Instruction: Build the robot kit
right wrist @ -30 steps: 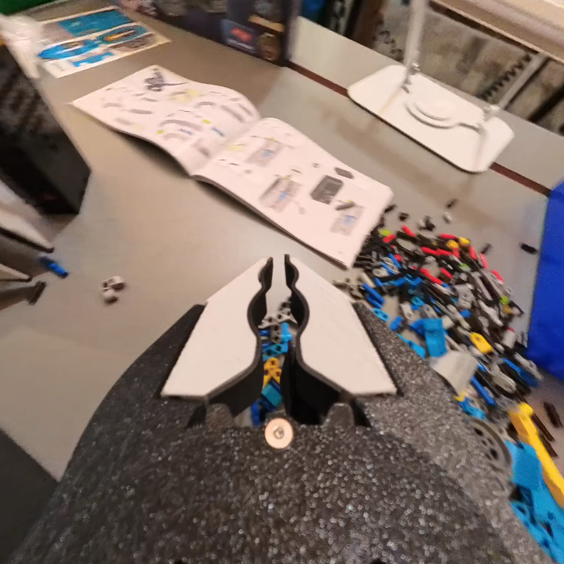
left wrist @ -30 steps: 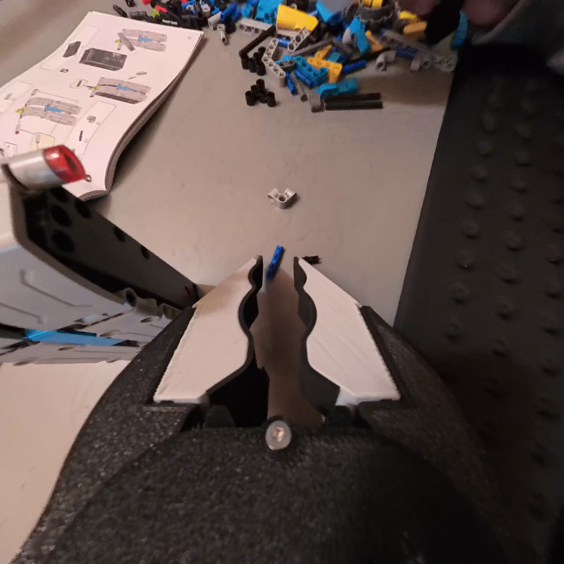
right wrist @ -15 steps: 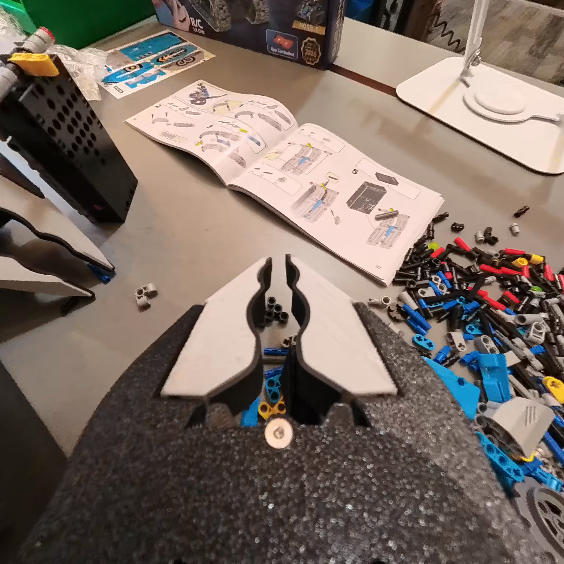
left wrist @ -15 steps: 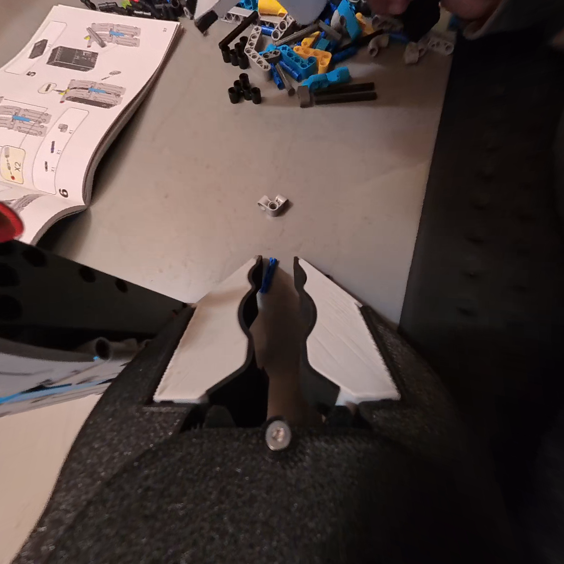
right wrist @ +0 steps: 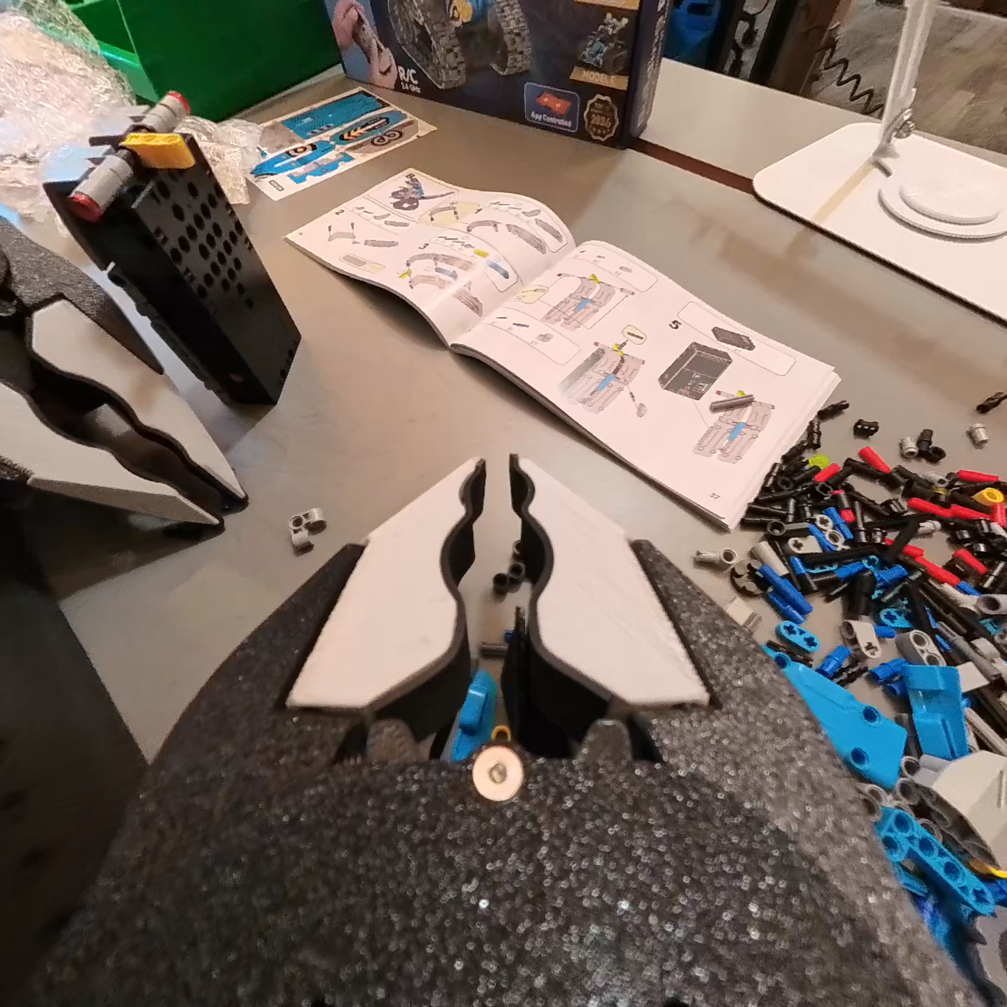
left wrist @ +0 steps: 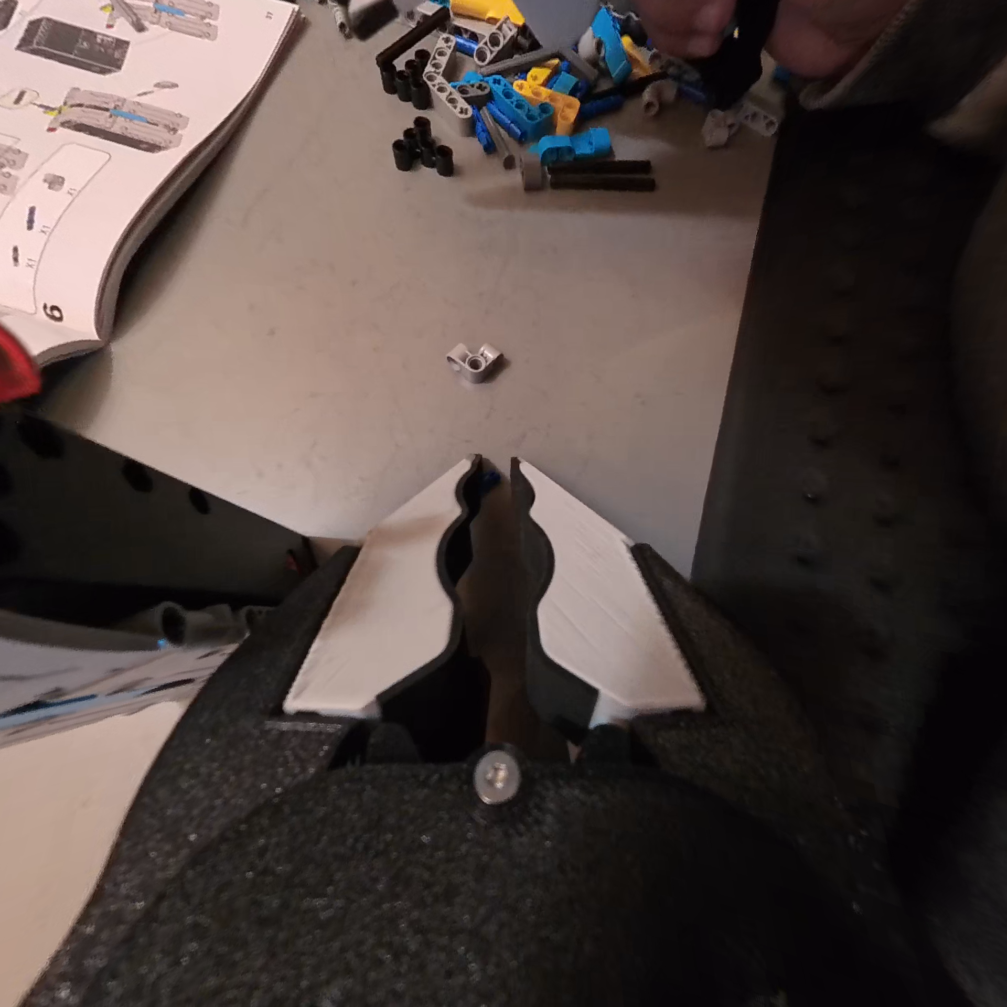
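My left gripper (left wrist: 496,463) is low over the grey table with its jaws nearly together on a small blue pin (left wrist: 489,478) at the tips. A grey connector piece (left wrist: 475,364) lies just ahead of it. The left gripper also shows in the right wrist view (right wrist: 231,504), beside that connector (right wrist: 305,527). My right gripper (right wrist: 497,463) has a narrow gap between its jaws, holds nothing, and hovers over the near edge of a pile of loose building pieces (right wrist: 883,588). A black perforated block (right wrist: 185,283) with a grey, red-tipped rod on top stands at the left.
An open instruction booklet (right wrist: 572,349) lies mid-table. A product box (right wrist: 517,60), a sticker sheet (right wrist: 338,136) and a green bin (right wrist: 218,49) are at the back, with a white stand base (right wrist: 899,190) at back right. A dark studded mat (left wrist: 872,436) borders the table. My hands' fingertips stand some 15 centimetres from each other. The black perforated block (right wrist: 185,283) lies some 10 centimetres from my left tips, 15 centimetres from my right tips.
My left gripper moved forward onto the blue pin and its jaws narrowed around it. My right gripper pulled back and turned left, bringing the black block and the left gripper into its view.
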{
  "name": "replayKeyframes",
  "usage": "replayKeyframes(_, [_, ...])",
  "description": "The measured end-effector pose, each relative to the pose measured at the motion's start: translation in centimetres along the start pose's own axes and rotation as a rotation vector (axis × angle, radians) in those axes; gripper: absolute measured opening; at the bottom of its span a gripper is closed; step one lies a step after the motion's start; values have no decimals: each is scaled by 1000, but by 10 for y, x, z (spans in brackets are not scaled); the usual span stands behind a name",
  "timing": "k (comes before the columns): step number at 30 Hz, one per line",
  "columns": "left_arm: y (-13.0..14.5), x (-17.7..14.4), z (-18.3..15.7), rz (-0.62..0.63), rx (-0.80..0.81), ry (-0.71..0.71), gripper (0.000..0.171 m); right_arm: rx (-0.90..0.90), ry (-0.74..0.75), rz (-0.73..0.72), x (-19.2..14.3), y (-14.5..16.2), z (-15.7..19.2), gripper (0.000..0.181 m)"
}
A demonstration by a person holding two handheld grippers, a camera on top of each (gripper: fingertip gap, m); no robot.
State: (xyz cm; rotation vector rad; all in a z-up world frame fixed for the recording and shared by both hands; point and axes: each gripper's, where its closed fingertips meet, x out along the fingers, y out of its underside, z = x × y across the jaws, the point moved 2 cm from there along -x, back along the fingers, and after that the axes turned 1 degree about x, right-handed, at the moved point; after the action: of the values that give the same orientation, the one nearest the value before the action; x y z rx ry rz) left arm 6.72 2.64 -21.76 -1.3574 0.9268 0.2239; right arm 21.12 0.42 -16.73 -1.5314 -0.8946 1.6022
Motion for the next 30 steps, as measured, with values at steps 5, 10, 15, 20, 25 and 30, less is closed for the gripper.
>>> replayKeyframes(5, [0, 0, 0, 2, -6, -12, 8, -24, -11, 14, 1, 2, 6, 6])
replayKeyframes(10, [-1, 0, -4, 13, 43, -43, 0, -72, -90, -36, 0, -6, 27, 16])
replayKeyframes(15, [-11, -10, 2, -23, 78, -144, 0, -198, -170, -51, -3, -7, 60, 17])
replayKeyframes(20, [-9, -19, 6, -22, 21, -188, 0, -285, -203, 40, 1, 11, 82, 20])
replayKeyframes(25, [3, -13, 2, 85, 134, -187, 20, -290, -196, 49, 2, 13, 84, 19])
replayKeyframes(30, [-2, -15, -4, 161, 273, -135, 29, -246, -214, 49, 1, 13, 82, 19])
